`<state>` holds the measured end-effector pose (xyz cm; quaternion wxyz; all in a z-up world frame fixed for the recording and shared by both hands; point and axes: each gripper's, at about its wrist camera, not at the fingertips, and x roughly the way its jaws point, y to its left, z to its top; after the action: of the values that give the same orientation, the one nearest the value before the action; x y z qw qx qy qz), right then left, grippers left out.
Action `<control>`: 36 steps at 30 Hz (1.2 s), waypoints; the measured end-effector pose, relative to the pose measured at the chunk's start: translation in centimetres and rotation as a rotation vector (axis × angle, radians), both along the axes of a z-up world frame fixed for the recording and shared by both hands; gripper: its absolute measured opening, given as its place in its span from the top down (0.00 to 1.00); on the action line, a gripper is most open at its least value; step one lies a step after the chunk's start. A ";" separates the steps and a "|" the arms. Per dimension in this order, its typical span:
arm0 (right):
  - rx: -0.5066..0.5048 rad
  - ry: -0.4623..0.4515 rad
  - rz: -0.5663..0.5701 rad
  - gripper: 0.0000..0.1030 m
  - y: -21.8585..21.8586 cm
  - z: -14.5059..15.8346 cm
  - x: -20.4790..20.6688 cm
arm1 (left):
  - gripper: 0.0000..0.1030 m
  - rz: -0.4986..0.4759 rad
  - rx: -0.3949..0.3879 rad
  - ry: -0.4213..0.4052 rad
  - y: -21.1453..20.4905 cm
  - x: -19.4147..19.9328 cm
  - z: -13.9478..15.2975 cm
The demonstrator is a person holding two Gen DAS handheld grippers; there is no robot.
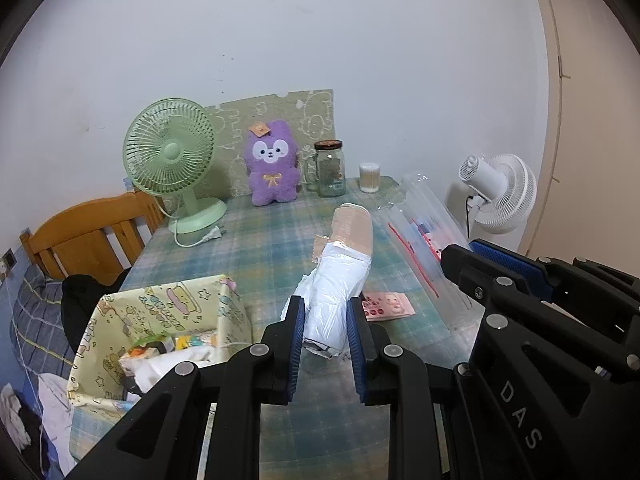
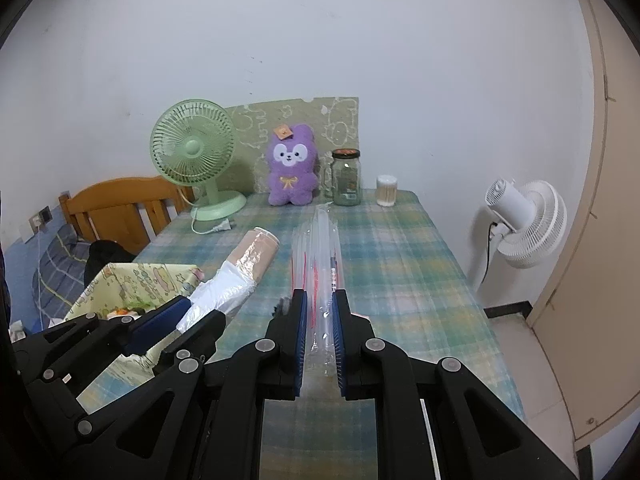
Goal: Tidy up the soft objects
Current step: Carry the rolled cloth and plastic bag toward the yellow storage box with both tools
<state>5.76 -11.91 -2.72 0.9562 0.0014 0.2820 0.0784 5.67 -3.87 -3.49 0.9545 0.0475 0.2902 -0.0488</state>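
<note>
Left wrist view, item one: my left gripper (image 1: 324, 320), clamped on the near end of a soft roll (image 1: 340, 276), white plastic wrap nearest the pads, beige section beyond, the roll pointing away over the checked tablecloth (image 1: 260, 240). Item two, right wrist view: my right gripper (image 2: 320, 316), closed on a clear zip bag (image 2: 318, 256) held edge-on, its far end out ahead over the table. Both grippers are level, side by side, fingers pointing toward the far wall, the left close to the patterned storage box (image 1: 160, 320), which already holds small packets. Risks, as I judge them: the slick wrap could slide through my pads and the long roll droop or drop short of the box; the limp bag may fold shut, leaving no mouth to load. A pink sticker sheet (image 1: 388, 306) lies just beside the roll. Farther back: green fan (image 1: 172, 152), purple plush (image 1: 273, 168), glass jar (image 1: 330, 168), cotton swab tub (image 1: 369, 178).
</note>
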 end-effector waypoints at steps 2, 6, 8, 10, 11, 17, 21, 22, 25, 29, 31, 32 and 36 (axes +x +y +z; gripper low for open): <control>0.000 -0.004 0.007 0.85 0.7 0.2 0.2 | 0.80 0.006 -0.001 -0.006 0.6 0.2 0.2; 0.000 -0.012 0.022 0.85 2.0 0.6 0.8 | 0.80 0.020 -0.004 -0.014 2.0 0.6 0.5; 0.000 -0.015 0.030 0.85 2.8 0.7 1.0 | 0.80 0.027 -0.003 -0.017 2.5 0.6 0.5; 0.000 -0.014 0.040 0.85 3.5 0.7 1.3 | 0.80 0.036 -0.005 -0.019 3.2 0.8 0.6; 0.000 -0.014 0.045 0.85 3.8 0.8 1.5 | 0.80 0.040 -0.006 -0.020 3.5 0.8 0.6; 0.001 -0.012 0.086 0.85 6.2 0.7 2.3 | 0.80 0.075 -0.014 -0.012 5.8 1.3 0.3; 0.002 -0.002 0.121 0.85 7.8 0.3 2.8 | 0.80 0.101 -0.016 -0.001 7.4 1.6 -0.2; 0.002 0.002 0.129 0.85 8.2 0.2 2.9 | 0.80 0.108 -0.016 0.002 7.8 1.7 -0.3; 0.001 0.013 0.152 0.85 9.5 -0.2 3.5 | 0.80 0.128 -0.017 0.010 9.0 1.9 -0.6; -0.002 0.019 0.185 0.85 11.3 -0.7 4.0 | 0.80 0.153 -0.016 0.022 10.7 2.4 -1.2; -0.002 0.023 0.197 0.85 12.0 -1.0 4.1 | 0.80 0.166 -0.016 0.030 11.5 2.5 -1.6; 0.000 0.027 0.203 0.85 12.4 -1.1 4.2 | 0.80 0.173 -0.016 0.036 11.9 2.6 -1.9; 0.007 0.056 0.231 0.85 14.0 -2.1 4.6 | 0.80 0.196 -0.014 0.060 13.2 2.8 -2.8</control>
<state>10.32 2.04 -4.82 0.9326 -0.0257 0.3067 0.1888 8.47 9.36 -6.27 0.9459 0.0104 0.3215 0.0414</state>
